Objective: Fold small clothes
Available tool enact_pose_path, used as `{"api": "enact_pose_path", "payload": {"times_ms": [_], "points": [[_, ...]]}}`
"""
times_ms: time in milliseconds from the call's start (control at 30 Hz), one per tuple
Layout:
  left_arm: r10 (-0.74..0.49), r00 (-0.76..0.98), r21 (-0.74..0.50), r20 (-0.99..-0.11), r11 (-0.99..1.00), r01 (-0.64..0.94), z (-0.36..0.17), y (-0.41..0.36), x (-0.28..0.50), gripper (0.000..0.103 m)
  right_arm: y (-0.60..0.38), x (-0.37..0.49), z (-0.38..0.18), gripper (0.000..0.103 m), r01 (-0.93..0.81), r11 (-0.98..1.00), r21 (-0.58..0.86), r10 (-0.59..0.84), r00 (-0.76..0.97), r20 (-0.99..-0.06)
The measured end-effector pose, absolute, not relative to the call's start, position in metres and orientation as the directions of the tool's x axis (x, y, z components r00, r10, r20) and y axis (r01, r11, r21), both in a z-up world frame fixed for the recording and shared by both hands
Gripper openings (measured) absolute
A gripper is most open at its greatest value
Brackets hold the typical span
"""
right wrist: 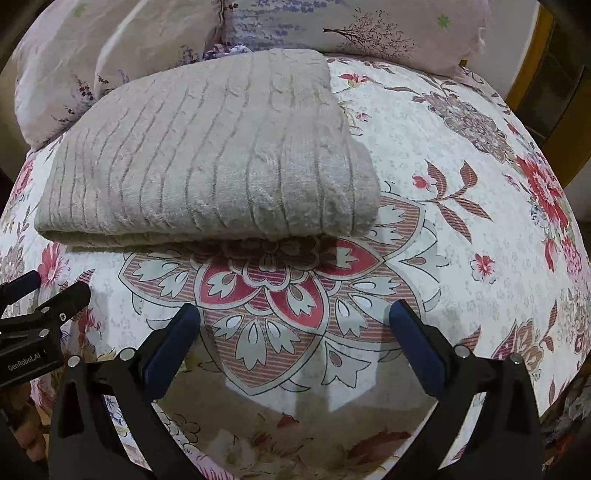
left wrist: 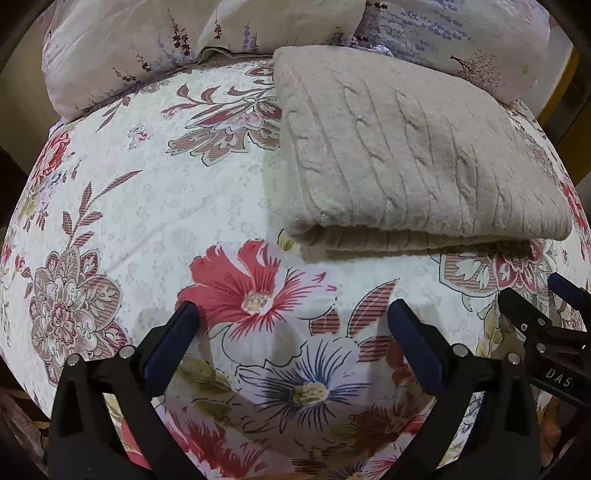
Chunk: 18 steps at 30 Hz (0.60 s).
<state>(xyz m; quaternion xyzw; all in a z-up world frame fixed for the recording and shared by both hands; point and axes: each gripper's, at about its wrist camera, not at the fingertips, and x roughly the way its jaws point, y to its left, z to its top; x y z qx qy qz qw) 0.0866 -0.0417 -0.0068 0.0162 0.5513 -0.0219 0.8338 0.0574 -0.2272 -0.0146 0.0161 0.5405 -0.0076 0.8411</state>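
Note:
A beige cable-knit sweater (left wrist: pixel 406 147) lies folded into a thick rectangle on the floral bedspread (left wrist: pixel 147 221), its folded edge facing me. It also shows in the right wrist view (right wrist: pixel 207 162). My left gripper (left wrist: pixel 293 314) is open and empty, hovering over the bedspread in front and left of the sweater. My right gripper (right wrist: pixel 293 314) is open and empty, just in front of the sweater's right end. Each gripper shows at the edge of the other's view: the right gripper (left wrist: pixel 546 317) and the left gripper (right wrist: pixel 40 295).
Pillows in pale lilac floral covers (left wrist: pixel 129 44) lie behind the sweater, also in the right wrist view (right wrist: pixel 369 26). A wooden frame (right wrist: pixel 532 51) stands at the far right. The bedspread (right wrist: pixel 461 184) extends to the right of the sweater.

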Motion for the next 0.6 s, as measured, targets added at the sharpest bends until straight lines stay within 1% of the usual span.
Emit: {"api": "enact_pose_path", "payload": {"times_ms": [600], "points": [[-0.019, 0.395, 0.003, -0.918, 0.998, 0.055, -0.0060, -0.0422, 0.0860, 0.101, -0.2258, 0.0545, -0.0143, 0.102, 0.043, 0.999, 0.016, -0.004, 0.432, -0.902]]}}
